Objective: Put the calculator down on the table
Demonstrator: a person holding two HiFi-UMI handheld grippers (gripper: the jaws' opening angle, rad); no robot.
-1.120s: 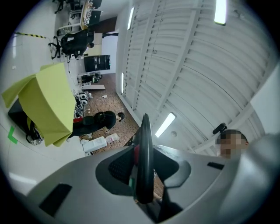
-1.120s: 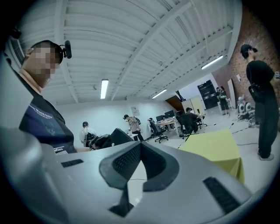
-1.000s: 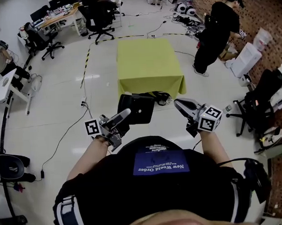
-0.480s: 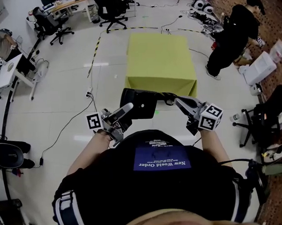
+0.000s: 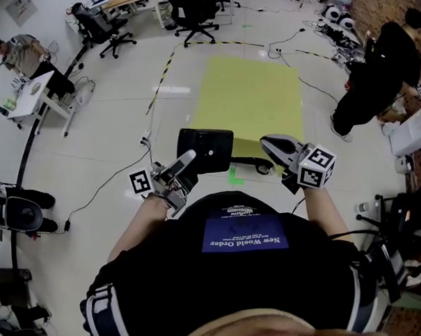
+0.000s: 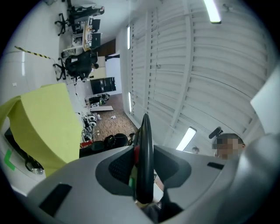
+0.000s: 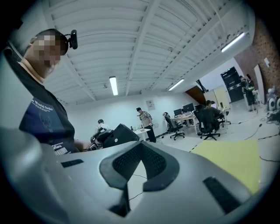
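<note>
My left gripper pinches the calculator by its near edge, held up at the yellow table's near side. The right gripper's jaws are pressed together, empty. I'd carry it over the cloth, lower it flat, and let go only once it rests.

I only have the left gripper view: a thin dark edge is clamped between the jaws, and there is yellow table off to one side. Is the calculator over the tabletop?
Observer: Barely. In the head view the black calculator, held by the left gripper, overlaps only the near edge of the yellow table and is not lying on it.
Operator: Where is the right gripper? I can't see it.
Observer: The right gripper is beside the calculator at the same table edge, jaws together, with nothing between them.
</note>
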